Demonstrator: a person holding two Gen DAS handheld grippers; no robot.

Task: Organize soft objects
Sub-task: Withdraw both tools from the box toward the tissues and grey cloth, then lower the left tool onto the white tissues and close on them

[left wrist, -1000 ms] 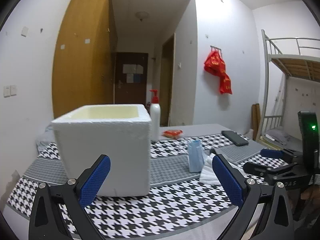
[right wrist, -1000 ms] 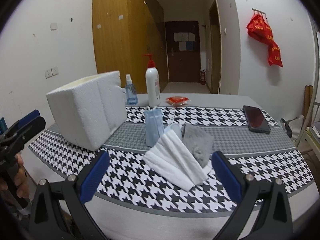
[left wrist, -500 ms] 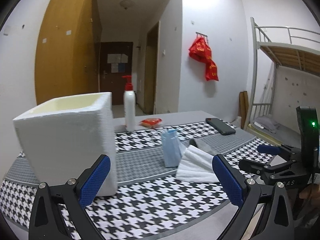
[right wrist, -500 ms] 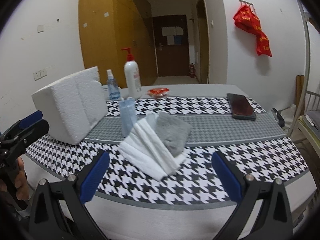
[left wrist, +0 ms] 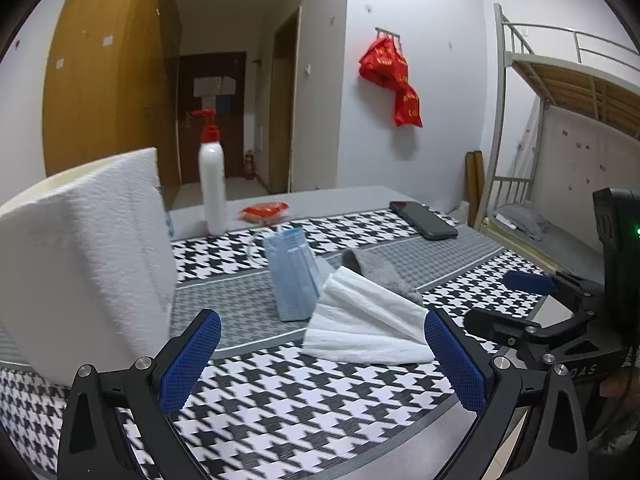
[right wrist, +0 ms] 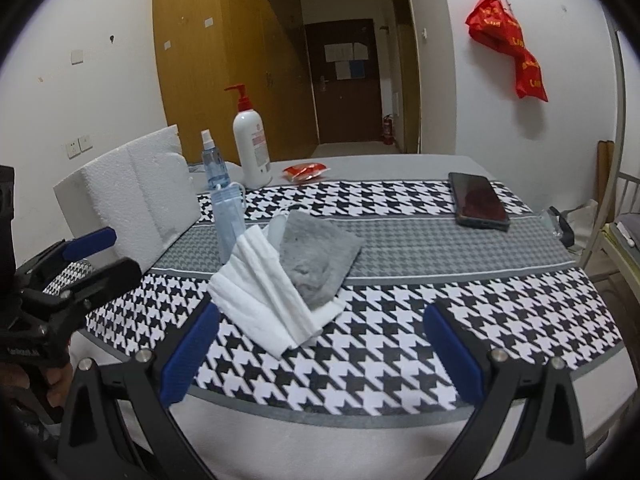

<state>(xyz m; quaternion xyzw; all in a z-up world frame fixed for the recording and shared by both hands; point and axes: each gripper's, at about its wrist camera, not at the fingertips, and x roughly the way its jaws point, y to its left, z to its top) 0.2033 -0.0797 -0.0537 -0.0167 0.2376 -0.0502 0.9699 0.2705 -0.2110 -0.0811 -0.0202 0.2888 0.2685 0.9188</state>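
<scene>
two matching handheld grippers are showing the same build: the left gripper (left wrist: 322,354) is wearing a matte black frame whose two arms are spreading into a v, each one carrying silver round-head screws near its knuckles and ending in a blue, finely textured pad (left wrist: 190,358). the right gripper (right wrist: 320,354) is repeating that layout, blue pads on black jaws set wide apart. seen from the side in the left wrist view, the right gripper's boxy black housing is glowing with a small green light and bearing faint pale lettering too blurred to read.
</scene>
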